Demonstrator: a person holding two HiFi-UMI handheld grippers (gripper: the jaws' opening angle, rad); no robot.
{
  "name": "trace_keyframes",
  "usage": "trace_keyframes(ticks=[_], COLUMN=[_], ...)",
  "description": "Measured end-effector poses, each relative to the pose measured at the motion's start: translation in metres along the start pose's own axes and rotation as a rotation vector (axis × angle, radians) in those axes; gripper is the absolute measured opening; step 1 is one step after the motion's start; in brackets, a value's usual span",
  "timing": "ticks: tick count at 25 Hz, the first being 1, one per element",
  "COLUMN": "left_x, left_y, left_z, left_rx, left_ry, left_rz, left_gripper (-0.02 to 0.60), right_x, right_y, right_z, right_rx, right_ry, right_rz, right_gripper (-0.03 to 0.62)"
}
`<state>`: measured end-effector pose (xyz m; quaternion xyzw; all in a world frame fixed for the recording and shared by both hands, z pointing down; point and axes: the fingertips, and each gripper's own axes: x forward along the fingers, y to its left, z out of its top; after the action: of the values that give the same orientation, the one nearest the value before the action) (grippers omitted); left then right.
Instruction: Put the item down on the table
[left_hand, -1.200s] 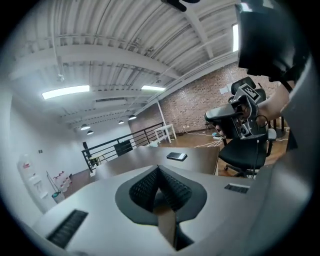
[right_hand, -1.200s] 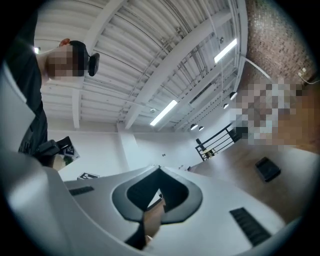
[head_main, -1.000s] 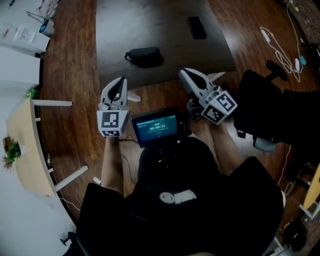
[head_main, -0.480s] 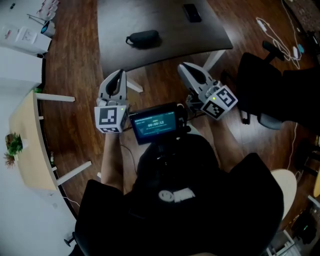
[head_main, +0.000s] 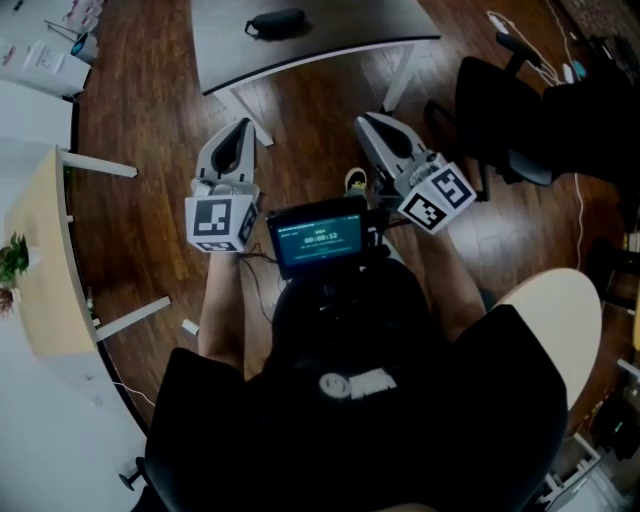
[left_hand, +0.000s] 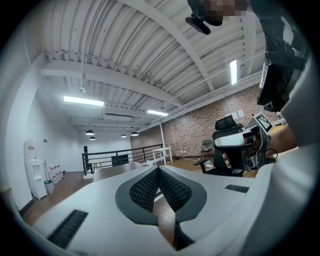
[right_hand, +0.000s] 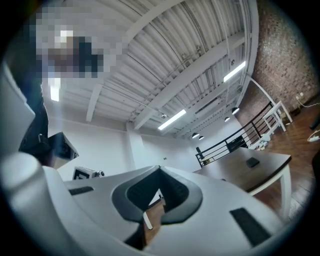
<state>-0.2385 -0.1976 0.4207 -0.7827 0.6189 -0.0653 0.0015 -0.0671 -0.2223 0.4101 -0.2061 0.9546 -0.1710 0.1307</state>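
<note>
A black pouch (head_main: 277, 20) lies on the grey table (head_main: 330, 40) at the top edge of the head view, far beyond both grippers. My left gripper (head_main: 240, 130) hangs over the wood floor, its jaws closed tip to tip with nothing between them (left_hand: 159, 170). The right gripper (head_main: 368, 122) is level with it on the other side of the chest screen (head_main: 322, 238). Its jaws also meet at the tips (right_hand: 160, 172) and hold nothing. In the right gripper view the table (right_hand: 250, 175) shows at the right with a small dark flat thing (right_hand: 252, 162) on it.
A black office chair (head_main: 500, 110) stands to the right of the table. A round beige tabletop (head_main: 560, 320) is at the lower right, and a beige table with a plant (head_main: 40, 270) at the left. White cables (head_main: 520, 30) trail on the floor at the top right.
The table and pouch have slid toward the top of the head view, so the person and both grippers have backed away from them. Both grippers stay closed and empty.
</note>
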Motion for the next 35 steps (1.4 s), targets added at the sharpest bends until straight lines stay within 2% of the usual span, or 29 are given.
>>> trace_keyframes(ticks=[6, 14, 20, 24, 28, 35], left_x=[-0.047, -0.087, -0.144, -0.163, -0.207, -0.265], left_y=[-0.035, -0.073, -0.146, -0.169, -0.218, -0.255], left_z=[0.011, 0.028, 0.033, 0.035, 0.033, 0.034], left_rx=[-0.024, -0.003, 0.013, -0.009, 0.009, 0.010], left_ry=[-0.034, -0.050, -0.053, -0.015, -0.043, -0.045], left_rz=[-0.005, 0.005, 0.011, 0.024, 0.029, 0.063], left_gripper=[0.000, 0.000, 0.000, 0.000, 0.000, 0.000], right_x=[-0.044, -0.085, -0.164, -0.188, -0.244, -0.289], right_y=[0.040, 0.073, 0.112, 0.125, 0.155, 0.197], right_z=[-0.005, 0.004, 0.004, -0.002, -0.006, -0.011], right_rx=[-0.020, -0.025, -0.022, -0.053, -0.045, -0.028], right_ry=[0.001, -0.009, -0.017, 0.021, 0.002, -0.017], right_rz=[-0.015, 0.003, 0.012, 0.006, 0.015, 0.038], right_gripper=[0.009, 0.009, 0.009, 0.009, 0.009, 0.009])
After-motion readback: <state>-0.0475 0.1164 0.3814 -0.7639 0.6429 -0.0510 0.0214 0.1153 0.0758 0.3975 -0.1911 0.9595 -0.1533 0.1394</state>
